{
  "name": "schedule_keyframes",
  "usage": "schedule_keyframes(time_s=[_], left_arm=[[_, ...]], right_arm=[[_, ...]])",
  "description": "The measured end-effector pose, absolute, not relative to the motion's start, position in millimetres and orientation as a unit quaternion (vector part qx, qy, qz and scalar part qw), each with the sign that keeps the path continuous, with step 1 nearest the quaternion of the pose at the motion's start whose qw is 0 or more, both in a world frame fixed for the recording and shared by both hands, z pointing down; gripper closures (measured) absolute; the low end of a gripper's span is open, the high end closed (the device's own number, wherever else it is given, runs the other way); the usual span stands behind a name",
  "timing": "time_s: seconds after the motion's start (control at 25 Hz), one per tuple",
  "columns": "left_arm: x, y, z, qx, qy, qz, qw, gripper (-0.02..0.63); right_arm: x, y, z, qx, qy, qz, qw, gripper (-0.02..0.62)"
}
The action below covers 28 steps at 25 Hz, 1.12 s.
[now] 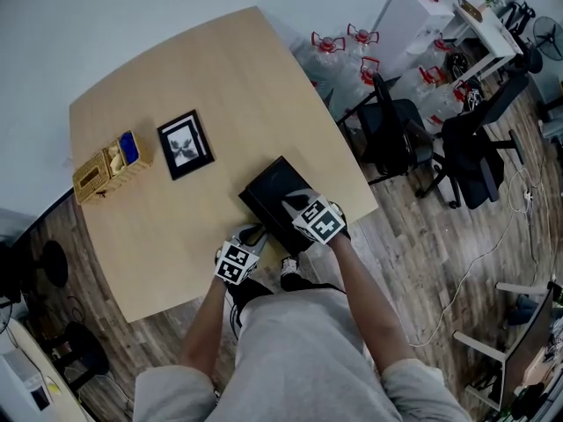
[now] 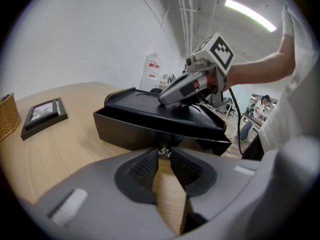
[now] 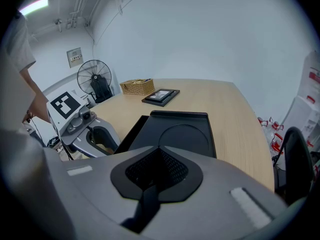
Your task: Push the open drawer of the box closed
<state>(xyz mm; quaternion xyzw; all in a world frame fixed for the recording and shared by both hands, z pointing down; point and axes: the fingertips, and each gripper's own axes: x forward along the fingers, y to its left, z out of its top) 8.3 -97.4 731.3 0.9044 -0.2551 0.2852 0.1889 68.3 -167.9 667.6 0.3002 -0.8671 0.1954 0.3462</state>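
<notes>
The black box (image 1: 274, 193) sits on the table (image 1: 220, 77) at the edge nearest the person. Its drawer (image 3: 131, 131) stands out of the side that faces the left gripper (image 2: 164, 151). That gripper is right at the drawer's front face (image 2: 127, 131), and the tips of its jaws are pinched on a small metal knob (image 2: 164, 152) there. The drawer's travel therefore appears to run straight ahead of these jaws, into the box.

The right gripper (image 3: 157, 151) lies on the box's lid (image 3: 182, 136), above the drawer, with its jaws together and nothing between them. It points across the lid, not along the drawer's travel.

The left hand is the one lined up for the push. The right is placed to steady the box against sliding away.
</notes>
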Motion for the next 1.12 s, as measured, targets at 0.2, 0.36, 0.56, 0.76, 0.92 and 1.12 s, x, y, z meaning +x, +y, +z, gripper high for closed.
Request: schedule_keyframes(time_s=[0.2,0.36,0.56,0.76,0.92,1.12], left_arm=[[11,-99,732,0.905,-0.253,0.287,0.187,0.472],[15,-102,731,0.905,-0.252,0.287,0.186,0.472],[21,-105,732,0.906,-0.249,0.288,0.184,0.472],[27,-109,732,0.908,-0.247,0.285,0.182,0.472],[32,-111,731,0.909,-0.245,0.284,0.183,0.472],[35,-111,730,0.909,-0.248,0.281,0.185,0.472]], right_arm=[[68,-168,668,0.301,-0.867,0.194,0.346,0.592],[67,-169,667,0.301,-0.868,0.192,0.346,0.592],[67,-168,668,0.302,-0.867,0.193,0.346,0.592],[67,-168,667,0.303,-0.867,0.192,0.345,0.592],[68,-167,668,0.302,-0.867,0.194,0.346,0.592],[69,-167,667,0.302,-0.867,0.193,0.345,0.592]])
